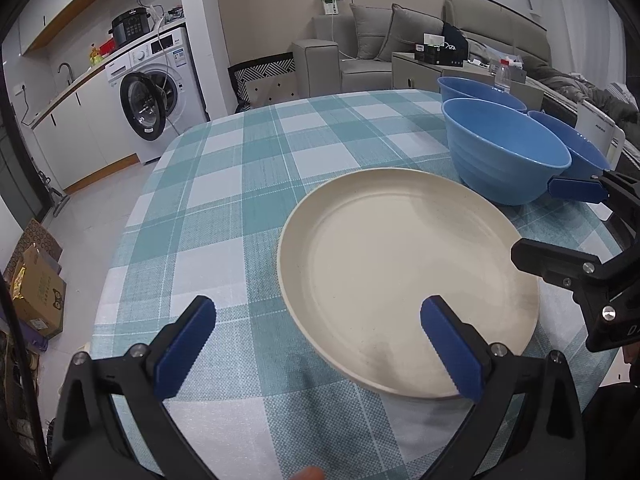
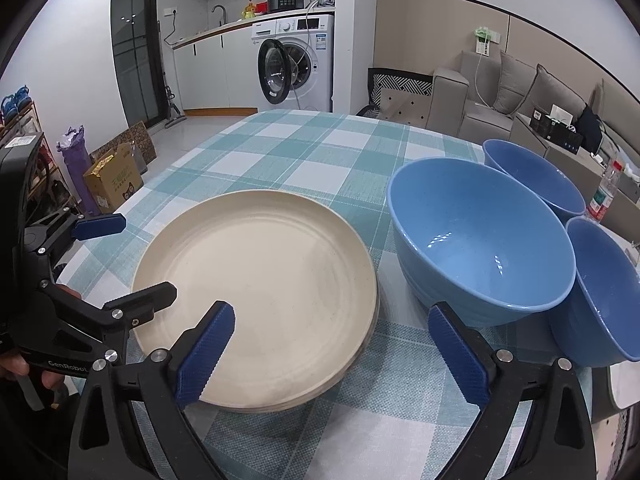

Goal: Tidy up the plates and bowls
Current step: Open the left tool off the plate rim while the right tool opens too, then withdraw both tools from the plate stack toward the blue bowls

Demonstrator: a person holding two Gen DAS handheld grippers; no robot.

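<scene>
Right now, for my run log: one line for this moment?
left hand-held gripper: open | right hand-held gripper: open | cream plates: stacked | blue bowls: three, unstacked

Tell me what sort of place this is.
Most likely a small home apartment with an open kitchen and living area: a washing machine sits under a counter with a sink tap, a grey sofa stands behind, and a table with a checked tablecloth carries the dishes.

Third blue bowl (image 1: 588, 152): mostly hidden behind nearest blue bowl (image 1: 508, 152), only rim arc showing at 3 o'clock.
Plates under cream plate stack (image 2: 256, 272): only rim edges visible, count unclear.
Bottle (image 2: 604, 196) label: too small to read.
Right gripper (image 1: 560, 220): body cut off at 3 o'clock edge.
</scene>
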